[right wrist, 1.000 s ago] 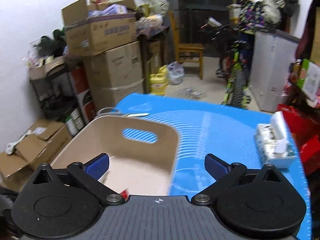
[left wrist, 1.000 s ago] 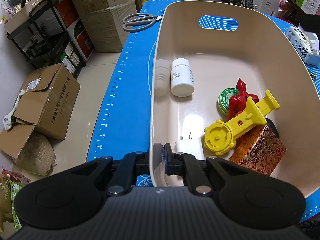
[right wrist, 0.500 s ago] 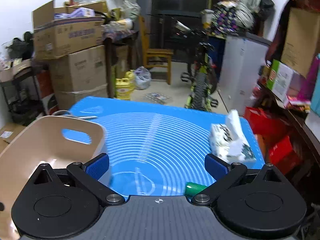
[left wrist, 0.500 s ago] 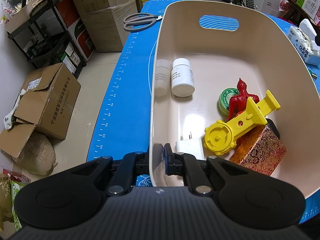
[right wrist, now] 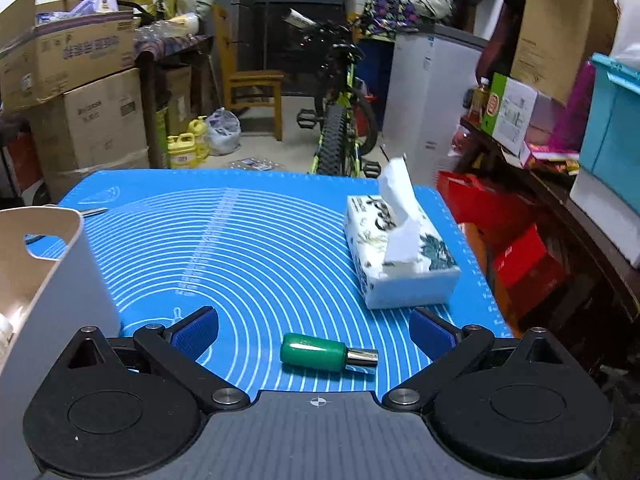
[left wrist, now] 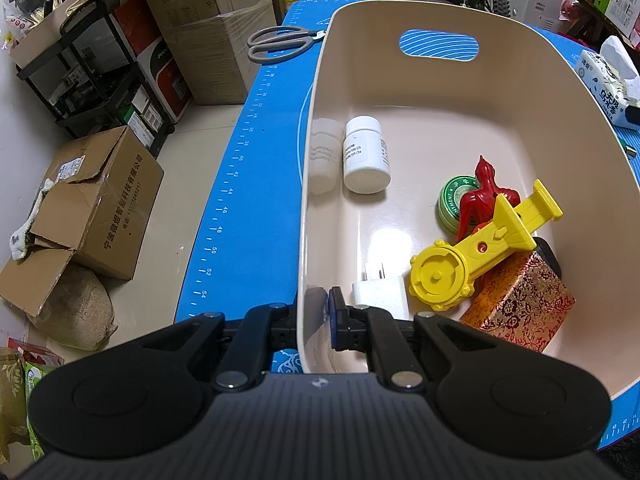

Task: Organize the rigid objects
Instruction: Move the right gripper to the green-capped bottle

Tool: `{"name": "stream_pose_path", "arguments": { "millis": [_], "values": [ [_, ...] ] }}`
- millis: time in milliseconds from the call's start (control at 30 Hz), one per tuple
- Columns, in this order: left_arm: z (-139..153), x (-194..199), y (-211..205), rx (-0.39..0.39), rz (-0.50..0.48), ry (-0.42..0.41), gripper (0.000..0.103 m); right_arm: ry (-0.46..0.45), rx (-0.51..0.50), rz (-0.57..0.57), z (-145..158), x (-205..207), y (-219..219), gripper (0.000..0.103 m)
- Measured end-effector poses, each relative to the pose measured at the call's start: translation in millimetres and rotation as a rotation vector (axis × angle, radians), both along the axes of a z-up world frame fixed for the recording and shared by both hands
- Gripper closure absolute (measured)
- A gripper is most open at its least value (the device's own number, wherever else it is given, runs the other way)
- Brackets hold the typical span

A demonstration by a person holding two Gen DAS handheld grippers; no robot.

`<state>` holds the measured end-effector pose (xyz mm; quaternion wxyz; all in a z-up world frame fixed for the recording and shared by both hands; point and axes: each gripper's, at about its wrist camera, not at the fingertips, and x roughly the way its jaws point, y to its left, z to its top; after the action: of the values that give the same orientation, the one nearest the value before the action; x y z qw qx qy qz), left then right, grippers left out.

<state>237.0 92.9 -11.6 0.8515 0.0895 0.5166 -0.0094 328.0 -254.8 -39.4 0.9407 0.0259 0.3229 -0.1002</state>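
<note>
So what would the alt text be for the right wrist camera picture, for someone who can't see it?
The right gripper, jaws wide open, hovers over a small green bottle with a silver cap lying on its side on a blue mat. A tissue box sits behind it on the mat, a beige bin at the left edge, and a cluttered storeroom beyond.

Bright indoor light; fisheye edges; right-side blur.

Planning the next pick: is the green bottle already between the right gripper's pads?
No. The green bottle lies on the blue mat, with the open right gripper above it, not touching.
</note>
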Motion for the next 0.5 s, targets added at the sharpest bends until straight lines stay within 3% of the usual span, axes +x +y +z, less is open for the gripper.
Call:
{"name": "stream_pose_path", "arguments": {
  "millis": [500],
  "values": [
    [0, 0, -1, 0.001, -0.001, -0.001, 0.091, 0.057, 0.049, -0.070, -54, 17, -11, 0.002]
  ]
}}
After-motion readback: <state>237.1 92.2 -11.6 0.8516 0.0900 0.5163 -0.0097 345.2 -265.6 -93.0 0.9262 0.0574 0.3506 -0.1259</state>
